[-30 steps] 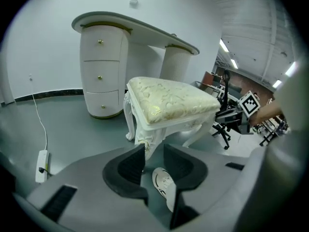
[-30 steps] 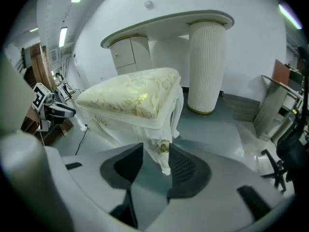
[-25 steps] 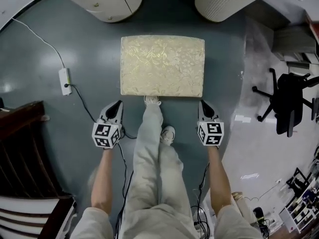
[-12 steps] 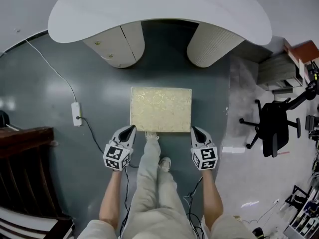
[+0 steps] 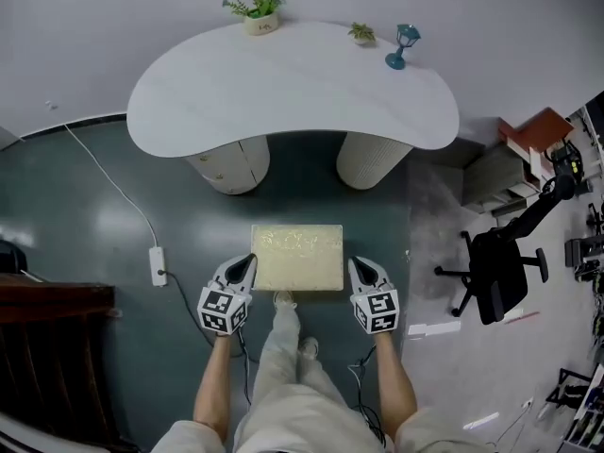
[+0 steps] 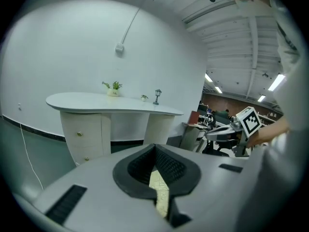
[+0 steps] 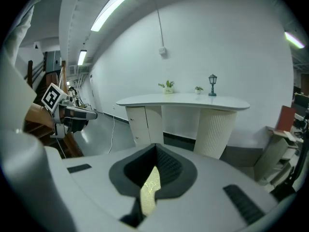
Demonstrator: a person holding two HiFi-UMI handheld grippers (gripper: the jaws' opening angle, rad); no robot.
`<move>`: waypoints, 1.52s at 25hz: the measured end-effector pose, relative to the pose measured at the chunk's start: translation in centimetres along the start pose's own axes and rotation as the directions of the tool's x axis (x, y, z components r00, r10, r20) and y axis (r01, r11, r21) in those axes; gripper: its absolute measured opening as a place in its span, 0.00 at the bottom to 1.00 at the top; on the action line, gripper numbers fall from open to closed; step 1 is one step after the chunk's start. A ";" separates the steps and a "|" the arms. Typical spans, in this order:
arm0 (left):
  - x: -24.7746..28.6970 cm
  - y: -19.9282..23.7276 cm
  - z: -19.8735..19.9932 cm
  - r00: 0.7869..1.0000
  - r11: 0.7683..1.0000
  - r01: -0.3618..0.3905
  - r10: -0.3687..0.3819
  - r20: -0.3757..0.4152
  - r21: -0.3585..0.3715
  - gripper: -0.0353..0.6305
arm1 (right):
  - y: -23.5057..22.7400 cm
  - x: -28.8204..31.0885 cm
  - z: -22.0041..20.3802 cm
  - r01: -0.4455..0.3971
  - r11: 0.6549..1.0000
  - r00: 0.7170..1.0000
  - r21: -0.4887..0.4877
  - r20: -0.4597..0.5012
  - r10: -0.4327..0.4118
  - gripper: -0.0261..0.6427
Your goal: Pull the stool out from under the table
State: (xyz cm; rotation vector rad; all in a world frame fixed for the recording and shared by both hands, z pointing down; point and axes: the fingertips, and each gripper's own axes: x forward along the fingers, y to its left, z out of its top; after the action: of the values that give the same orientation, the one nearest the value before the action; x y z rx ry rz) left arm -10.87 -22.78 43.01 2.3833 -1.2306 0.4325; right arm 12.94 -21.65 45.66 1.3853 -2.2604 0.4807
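Observation:
The stool (image 5: 297, 257), a low rectangle with a cream patterned cushion, stands on the dark floor in front of the white kidney-shaped table (image 5: 293, 88), apart from its two pedestals. My left gripper (image 5: 247, 260) hangs shut above the stool's near left corner, holding nothing. My right gripper (image 5: 356, 263) is shut and empty above the near right corner. In the left gripper view the jaws (image 6: 155, 149) meet, with a sliver of the stool (image 6: 159, 190) below them. The right gripper view shows the same: jaws (image 7: 155, 149) together, stool (image 7: 150, 190) beneath, table (image 7: 193, 100) ahead.
A power strip (image 5: 157, 264) with its white cable lies on the floor at left. Dark wooden furniture (image 5: 47, 347) fills the lower left. A black office chair (image 5: 495, 262) stands at right. A potted plant (image 5: 260, 12) and a blue lamp figure (image 5: 401, 45) sit on the table. My shoe (image 5: 283, 300) is by the stool.
Both grippers and my head have risen well above the floor, so the stool looks smaller and the whole table has come into view. The stool has not moved; both grippers stay shut.

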 end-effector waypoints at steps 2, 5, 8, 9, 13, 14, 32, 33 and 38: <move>-1.0 -0.6 2.1 1.000 1.000 -0.001 0.001 0.019 0.002 0.07 | 0.1 -1.5 1.9 0.005 1.000 1.000 -0.011 0.018 -0.005 0.03; -2.4 -2.0 4.5 0.999 1.000 0.008 -0.008 0.033 0.015 0.07 | 0.3 -3.7 4.2 0.014 1.000 0.999 -0.014 0.045 -0.013 0.03; -3.7 -3.5 6.1 0.999 0.999 0.019 -0.021 0.035 0.042 0.07 | 0.5 -5.8 5.8 0.026 1.000 0.997 -0.005 0.068 -0.026 0.03; -4.2 -4.1 6.5 0.999 0.998 0.022 -0.024 0.036 0.051 0.07 | 0.7 -6.7 6.1 0.031 0.999 0.997 -0.007 0.074 -0.031 0.03; -6.4 -7.1 7.9 0.998 0.997 0.034 -0.038 0.048 0.071 0.07 | 1.1 -10.3 7.1 0.046 0.999 0.994 -0.012 0.099 -0.045 0.03; -7.0 -7.6 8.3 0.998 0.996 0.037 -0.041 0.051 0.078 0.07 | 1.3 -11.2 7.4 0.049 0.999 0.993 -0.010 0.107 -0.047 0.03; -17.5 -14.8 9.2 0.992 0.992 0.002 -0.018 0.127 0.125 0.07 | 5.7 -24.3 5.9 0.073 0.997 0.987 -0.011 0.145 -0.071 0.03; -18.0 -15.1 9.1 0.992 0.992 -0.002 -0.014 0.128 0.130 0.07 | 5.9 -24.8 5.8 0.075 0.997 0.986 -0.012 0.149 -0.072 0.03; -19.4 -16.3 8.5 0.990 0.990 -0.013 -0.007 0.143 0.138 0.07 | 6.2 -26.4 5.9 0.088 0.996 0.983 -0.026 0.166 -0.082 0.03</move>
State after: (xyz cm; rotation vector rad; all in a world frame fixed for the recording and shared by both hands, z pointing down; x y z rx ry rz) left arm -7.54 -5.11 23.24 2.5694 -1.3048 0.3631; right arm 16.79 -2.28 26.09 1.5488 -2.3148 0.3082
